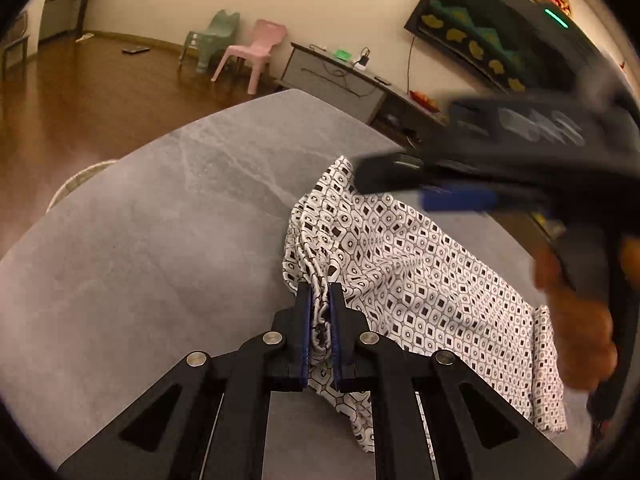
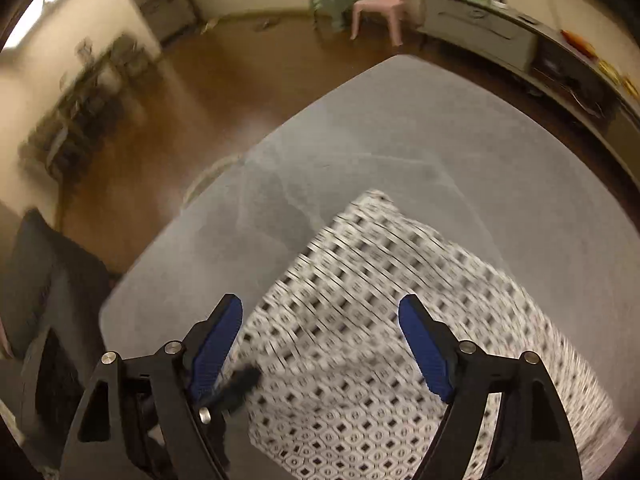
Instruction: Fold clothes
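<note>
A white garment with a black geometric print (image 1: 416, 280) lies on the grey stone-look table (image 1: 168, 216), partly folded. My left gripper (image 1: 319, 292) is shut on a bunched edge of it, lifting the cloth a little. In the left wrist view my right gripper (image 1: 404, 184) is a blurred dark shape above the garment's far corner, held by a hand (image 1: 576, 320). In the right wrist view my right gripper (image 2: 320, 308) hangs open above the patterned garment (image 2: 380, 320), its blue pads (image 2: 218, 344) wide apart with nothing between them.
The table's far corner (image 2: 400, 64) points toward a wooden floor (image 1: 80, 92). A pink chair (image 1: 256, 52) and a green chair (image 1: 212, 36) stand by the wall. A low grey cabinet (image 1: 336, 80) and a wall screen (image 1: 488, 28) are at the right. A round white rim (image 1: 76, 184) shows beyond the table's left edge.
</note>
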Available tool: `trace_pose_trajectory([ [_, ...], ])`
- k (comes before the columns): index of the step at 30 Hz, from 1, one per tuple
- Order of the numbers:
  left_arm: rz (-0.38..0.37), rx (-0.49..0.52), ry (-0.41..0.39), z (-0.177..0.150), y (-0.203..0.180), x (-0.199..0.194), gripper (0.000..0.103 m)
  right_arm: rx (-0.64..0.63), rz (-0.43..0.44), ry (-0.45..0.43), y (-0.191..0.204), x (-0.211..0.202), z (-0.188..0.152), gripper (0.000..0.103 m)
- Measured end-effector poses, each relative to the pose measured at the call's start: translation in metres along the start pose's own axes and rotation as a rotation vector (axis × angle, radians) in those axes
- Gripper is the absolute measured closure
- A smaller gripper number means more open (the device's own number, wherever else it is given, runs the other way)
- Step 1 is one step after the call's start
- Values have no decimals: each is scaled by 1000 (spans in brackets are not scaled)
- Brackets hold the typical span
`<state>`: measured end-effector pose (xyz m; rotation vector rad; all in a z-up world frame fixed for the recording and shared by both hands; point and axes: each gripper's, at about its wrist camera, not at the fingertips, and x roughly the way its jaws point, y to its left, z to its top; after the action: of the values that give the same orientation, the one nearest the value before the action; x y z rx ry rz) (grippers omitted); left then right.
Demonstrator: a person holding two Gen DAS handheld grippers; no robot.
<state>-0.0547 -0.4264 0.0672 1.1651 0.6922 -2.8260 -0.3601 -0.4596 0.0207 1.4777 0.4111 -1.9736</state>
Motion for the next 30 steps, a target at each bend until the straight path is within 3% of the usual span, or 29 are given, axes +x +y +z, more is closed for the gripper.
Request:
trace_pose_trajectory([
  [2,-3,7,-3,-1,0,-1,95,-71,-37,124,17,34,13,22],
  [4,-7,14,-4,-2,0,-1,95,-136,-96,199,28,60,16,31],
  [5,-9,15,-2,-1,1,-1,95,-150,-103,205,29,64,17,57],
  [6,-16,15,5,-2,1,0,96,-148,-111,185,29,63,17,80],
  [9,-35,33,-6,-2,-5,-4,96,-95,-98,28,16,26,17,89],
  [11,-72,54,-27,-2,-15,-11,96,-12,-34,-82,-5,-10,5,90],
  [15,-360,41,33,-1,-36,-20,91,177,28,-258,-70,-69,-51,91],
  [17,-432,49,67,-3,-47,-20,90,274,39,-301,-106,-78,-82,91],
  [20,-428,89,78,-6,-60,-18,91,387,65,-281,-147,-62,-116,90],
  [22,-443,89,116,-9,-65,-11,91,418,59,-259,-158,-50,-125,90],
  [25,-401,116,134,-12,-72,-6,90,477,68,-250,-169,-34,-130,89],
  [29,-234,237,101,-14,-82,-1,59,468,51,-237,-166,-17,-122,82],
  [30,-171,297,88,-17,-88,2,57,453,49,-237,-162,-14,-119,78],
])
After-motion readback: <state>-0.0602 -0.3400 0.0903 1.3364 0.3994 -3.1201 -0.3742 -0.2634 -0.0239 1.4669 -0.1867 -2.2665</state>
